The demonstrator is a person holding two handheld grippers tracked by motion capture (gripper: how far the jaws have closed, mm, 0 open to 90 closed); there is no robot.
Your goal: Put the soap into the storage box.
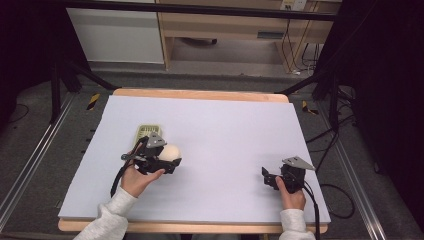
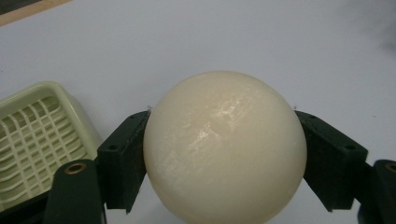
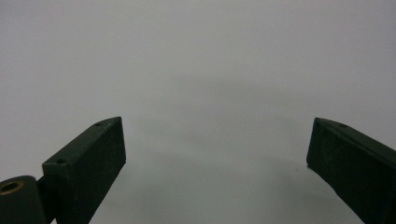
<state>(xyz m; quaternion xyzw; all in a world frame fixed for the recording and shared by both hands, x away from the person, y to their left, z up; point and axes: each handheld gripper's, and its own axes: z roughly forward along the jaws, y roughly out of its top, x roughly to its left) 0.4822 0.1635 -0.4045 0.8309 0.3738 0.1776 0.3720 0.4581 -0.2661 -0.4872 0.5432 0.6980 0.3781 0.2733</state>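
Trouble, if it comes, will start at the cream ball [image 2: 225,147], so I place everything against it. Just to the left of the ball, and a little further from the person, lies a pale green tray [image 2: 39,135] with a grid inside; in the high view it sits touching or nearly touching the gripper body. The left gripper [image 1: 170,161] has its two jaws pressed on opposite sides of the ball, one on each flank, so the ball is clamped between them over the white table [image 1: 225,125]. I cannot tell whether the ball rests on the surface or is already a bit lifted.

The ball is smooth and shiny and the pads are flat, so each one meets it on a small spot only. I think a quick turn of the hand, or a small loosening, could let it slide out and roll away across the table. A push to the left could also knock it against the tray wall.

Well to the right of the ball, the right gripper [image 1: 268,178] waits with jaws wide apart and nothing between them.
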